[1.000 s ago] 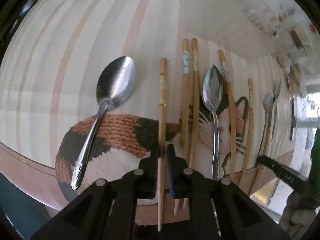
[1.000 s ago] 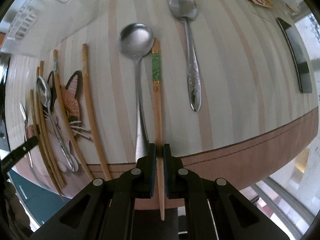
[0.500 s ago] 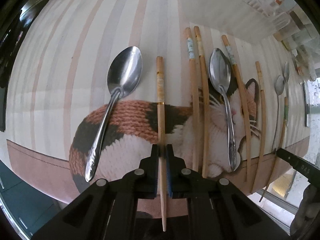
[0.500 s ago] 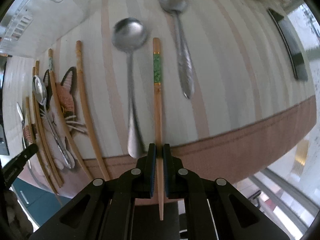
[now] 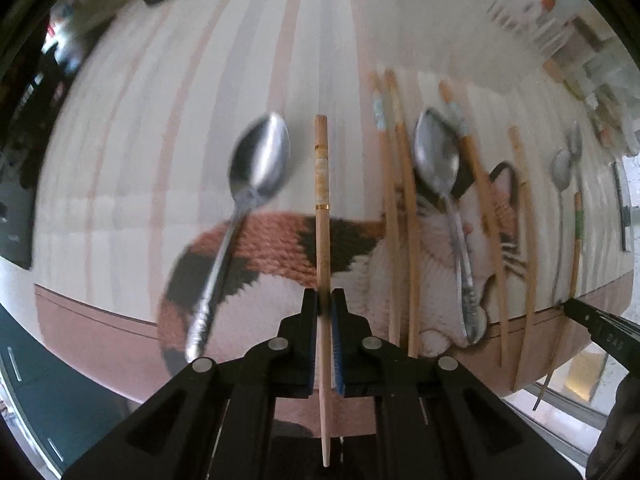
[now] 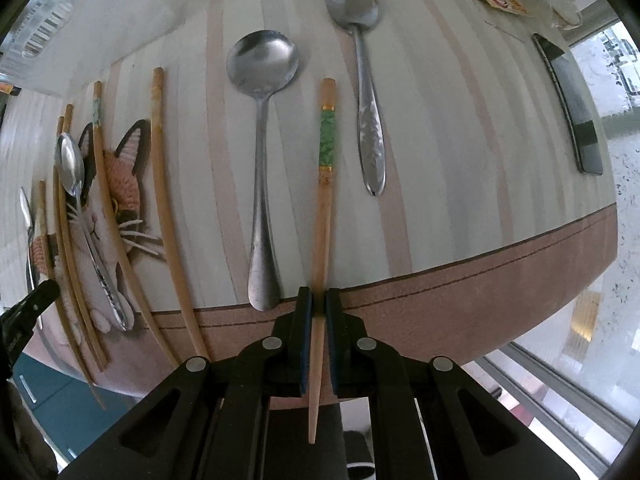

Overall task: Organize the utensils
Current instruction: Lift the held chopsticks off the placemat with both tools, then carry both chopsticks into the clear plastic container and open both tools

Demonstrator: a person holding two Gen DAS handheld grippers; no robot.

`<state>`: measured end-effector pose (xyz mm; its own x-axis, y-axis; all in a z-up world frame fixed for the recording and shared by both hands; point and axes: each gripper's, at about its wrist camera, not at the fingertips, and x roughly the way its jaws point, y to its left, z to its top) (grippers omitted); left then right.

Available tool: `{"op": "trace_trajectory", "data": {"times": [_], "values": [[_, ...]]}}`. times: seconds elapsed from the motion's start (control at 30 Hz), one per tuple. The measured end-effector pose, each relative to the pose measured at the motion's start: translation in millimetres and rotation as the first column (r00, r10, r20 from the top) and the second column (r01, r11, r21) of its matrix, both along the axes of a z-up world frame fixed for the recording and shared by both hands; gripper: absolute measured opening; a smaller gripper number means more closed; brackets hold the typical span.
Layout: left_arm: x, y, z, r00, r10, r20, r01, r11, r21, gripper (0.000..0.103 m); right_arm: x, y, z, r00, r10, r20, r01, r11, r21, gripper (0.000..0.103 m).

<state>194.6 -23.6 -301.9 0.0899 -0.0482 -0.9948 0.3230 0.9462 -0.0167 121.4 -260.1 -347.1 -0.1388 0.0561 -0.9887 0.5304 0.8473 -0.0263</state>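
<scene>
While both grippers point down over the striped mat, we note the left gripper pinching a plain chopstick, the right gripper pinching a green-banded chopstick between two spoons.

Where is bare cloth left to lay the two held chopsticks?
Free: striped cloth left of the blurred steel spoon, and right of the pointed-bowl steel spoon, before the dark flat slab. Crowded: the cat print, packed with bamboo chopsticks.
</scene>
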Motion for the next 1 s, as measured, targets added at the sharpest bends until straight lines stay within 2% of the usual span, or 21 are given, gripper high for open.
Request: {"op": "trace_trajectory", "data": {"times": [0.17,0.33,0.53,0.63,0.73,0.83,1.0], "values": [[4,-7,59,0.993,-0.004,0.120,0.008,0.999,-0.034,0.004,-4,-4,35,0.996,-0.014,0.085,0.013,1.000,0.013,0.007],[23,-10,116,0.980,-0.002,0.200,0.022,0.995,-0.096,0.004,17,-3,91,0.978,0.020,0.208,-0.026,0.999,0.028,0.007],[68,-47,179,0.965,0.009,0.260,0.049,0.975,-0.215,0.004,74,-15,164,0.928,0.060,0.367,-0.095,0.992,0.078,0.007],[100,-61,199,0.970,0.021,0.241,0.048,0.960,-0.277,0.004,118,-23,196,0.895,0.095,0.436,-0.141,0.987,0.076,0.007],[141,-82,206,0.977,0.032,0.210,0.035,0.952,-0.305,0.004,167,-33,213,0.872,0.123,0.474,-0.174,0.983,0.065,0.007],[179,-103,198,0.987,0.033,0.158,0.018,0.950,-0.312,0.004,215,-45,212,0.869,0.117,0.481,-0.180,0.980,0.087,0.007],[235,-131,158,0.999,0.026,0.030,-0.016,0.954,-0.301,0.004,283,-58,179,0.889,0.098,0.448,-0.176,0.975,0.136,0.007]]}}
